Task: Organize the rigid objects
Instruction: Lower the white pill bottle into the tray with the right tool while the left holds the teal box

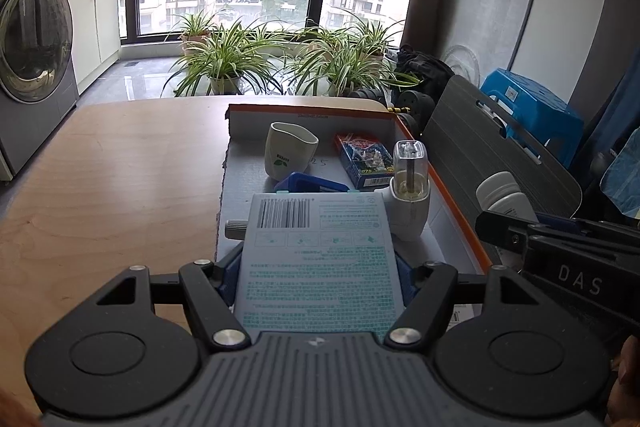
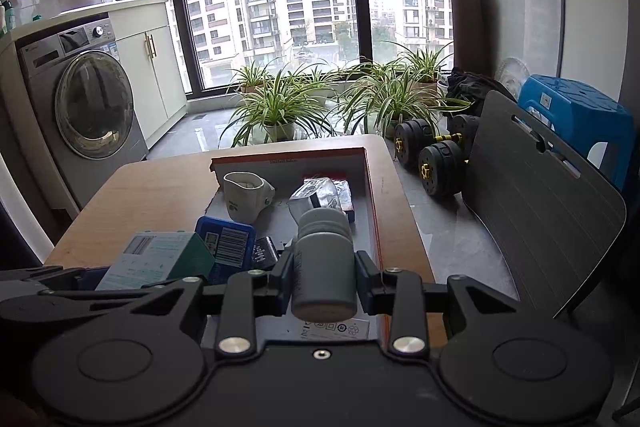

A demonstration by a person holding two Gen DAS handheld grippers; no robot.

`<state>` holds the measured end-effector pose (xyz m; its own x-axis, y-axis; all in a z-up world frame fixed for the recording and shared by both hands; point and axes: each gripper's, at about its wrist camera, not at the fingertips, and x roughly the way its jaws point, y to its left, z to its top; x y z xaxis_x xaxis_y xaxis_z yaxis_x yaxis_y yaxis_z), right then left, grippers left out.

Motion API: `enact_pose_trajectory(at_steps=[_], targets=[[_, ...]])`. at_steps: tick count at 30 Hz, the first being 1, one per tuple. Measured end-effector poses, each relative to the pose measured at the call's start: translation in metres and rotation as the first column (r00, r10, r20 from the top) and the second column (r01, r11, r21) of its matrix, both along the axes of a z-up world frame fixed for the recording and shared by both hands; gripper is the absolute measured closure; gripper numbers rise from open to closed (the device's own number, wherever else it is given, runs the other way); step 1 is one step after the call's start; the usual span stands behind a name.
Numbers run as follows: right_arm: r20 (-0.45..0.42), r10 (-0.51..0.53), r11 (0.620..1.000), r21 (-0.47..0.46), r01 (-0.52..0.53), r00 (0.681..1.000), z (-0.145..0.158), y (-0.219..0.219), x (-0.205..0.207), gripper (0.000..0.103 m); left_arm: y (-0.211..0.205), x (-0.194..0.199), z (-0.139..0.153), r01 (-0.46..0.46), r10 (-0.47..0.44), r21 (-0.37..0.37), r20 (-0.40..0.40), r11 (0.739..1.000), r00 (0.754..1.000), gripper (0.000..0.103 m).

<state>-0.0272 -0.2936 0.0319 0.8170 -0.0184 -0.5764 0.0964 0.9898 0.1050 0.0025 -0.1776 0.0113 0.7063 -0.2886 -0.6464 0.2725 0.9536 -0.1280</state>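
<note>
Gripping a flat pale-blue carton printed with a barcode and green text [image 1: 318, 259], the left gripper [image 1: 318, 279] hovers at the near end of the shallow orange-edged cardboard tray [image 1: 460, 203]. Its fingers are closed against the carton's long sides, and the carton's long axis points toward 12 o'clock, into the tray. Ahead lie a white ceramic cup [image 1: 289, 155], a blue card box [image 1: 365, 159] and a clear-capped white dispenser [image 1: 409, 195].

From the right wrist, the right gripper [image 2: 323, 277] clamps a grey ribbed-neck plastic bottle [image 2: 323, 267], lying lengthwise toward 12 o'clock over the tray's right half. The carton [image 2: 160, 259] sits at 9 o'clock, just beside. Both loads likely need only lowering; the bottle appears nearer bare floor.
</note>
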Motion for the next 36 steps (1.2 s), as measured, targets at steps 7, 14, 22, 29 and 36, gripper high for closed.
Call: enact_pose_trajectory(at_steps=[7,14,22,29,36], targets=[[-0.003,0.008,1.0,0.003,-0.008,1.0,-0.003,0.002,0.002,0.063,0.0,0.0,-0.001,-0.001,0.001,0.0,-0.001,1.0,1.0,0.031],[-0.011,0.017,1.0,0.005,-0.017,1.0,-0.005,0.006,0.006,0.063,0.001,0.002,-0.004,-0.006,0.006,-0.002,-0.008,1.0,1.0,0.031],[-0.013,0.017,1.0,0.007,-0.017,1.0,-0.004,0.007,0.008,0.063,0.001,0.005,-0.009,-0.008,0.008,0.0,-0.02,1.0,1.0,0.031],[-0.019,0.021,1.0,0.01,-0.021,1.0,-0.007,0.009,0.013,0.063,0.0,0.006,-0.011,-0.008,0.008,-0.001,-0.027,1.0,1.0,0.031],[-0.026,0.029,0.999,0.018,-0.029,0.999,-0.01,0.011,0.021,0.063,0.0,0.007,-0.013,-0.007,0.007,-0.003,-0.031,1.0,0.999,0.031]])
